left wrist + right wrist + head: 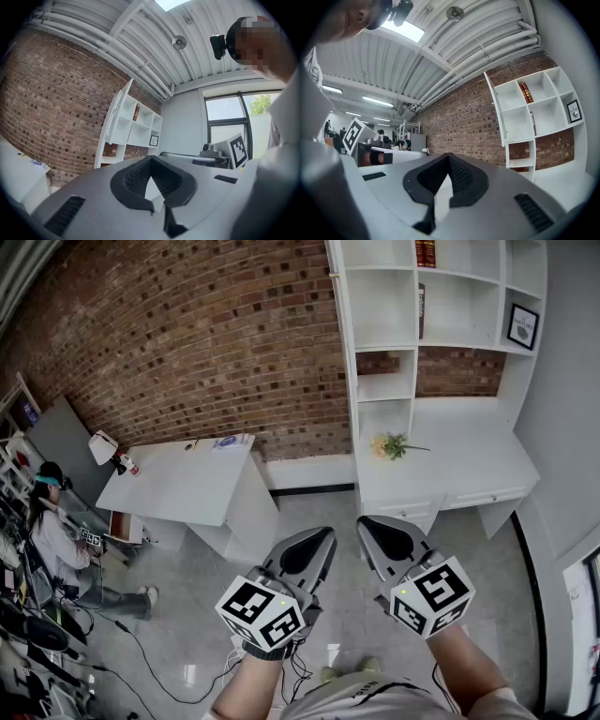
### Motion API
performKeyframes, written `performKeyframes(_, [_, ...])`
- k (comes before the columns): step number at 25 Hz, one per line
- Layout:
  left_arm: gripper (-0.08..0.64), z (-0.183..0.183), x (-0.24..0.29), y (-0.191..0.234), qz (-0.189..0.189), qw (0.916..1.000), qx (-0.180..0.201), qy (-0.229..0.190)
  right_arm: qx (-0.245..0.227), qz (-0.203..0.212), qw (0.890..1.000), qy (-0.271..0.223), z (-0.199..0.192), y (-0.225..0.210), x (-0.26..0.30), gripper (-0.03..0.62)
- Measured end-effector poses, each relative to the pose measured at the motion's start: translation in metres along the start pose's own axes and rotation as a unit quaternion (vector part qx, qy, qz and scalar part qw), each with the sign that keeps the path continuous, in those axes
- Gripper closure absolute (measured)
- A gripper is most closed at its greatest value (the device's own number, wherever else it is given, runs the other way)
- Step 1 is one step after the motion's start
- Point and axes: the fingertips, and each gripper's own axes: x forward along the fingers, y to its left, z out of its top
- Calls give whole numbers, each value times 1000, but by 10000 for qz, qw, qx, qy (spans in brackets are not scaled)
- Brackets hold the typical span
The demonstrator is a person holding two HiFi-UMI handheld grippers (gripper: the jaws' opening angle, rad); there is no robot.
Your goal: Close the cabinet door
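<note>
A tall white shelf unit [441,315] stands against the brick wall, far ahead of both grippers. A narrow white door panel [340,343] stands out from its left side, swung open; it also shows in the left gripper view as the door panel [116,123] and in the right gripper view as the door panel [497,110]. My left gripper [328,534] and right gripper [364,523] are held side by side above the floor, level, pointing towards the unit. Both have their jaws together with nothing between them, as the left gripper [151,160] and the right gripper [449,156] show in their own views.
A low white desk [469,465] with drawers and a bunch of flowers [392,444] adjoins the shelves. A white table [178,486] stands at the left by the wall. A seated person [52,535] and floor cables [141,652] are at far left.
</note>
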Motion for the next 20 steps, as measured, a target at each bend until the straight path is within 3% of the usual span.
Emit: performKeyframes(20, [549, -9, 31, -12, 173, 9998, 15, 38, 407, 38, 9991, -125, -6, -44, -24, 575])
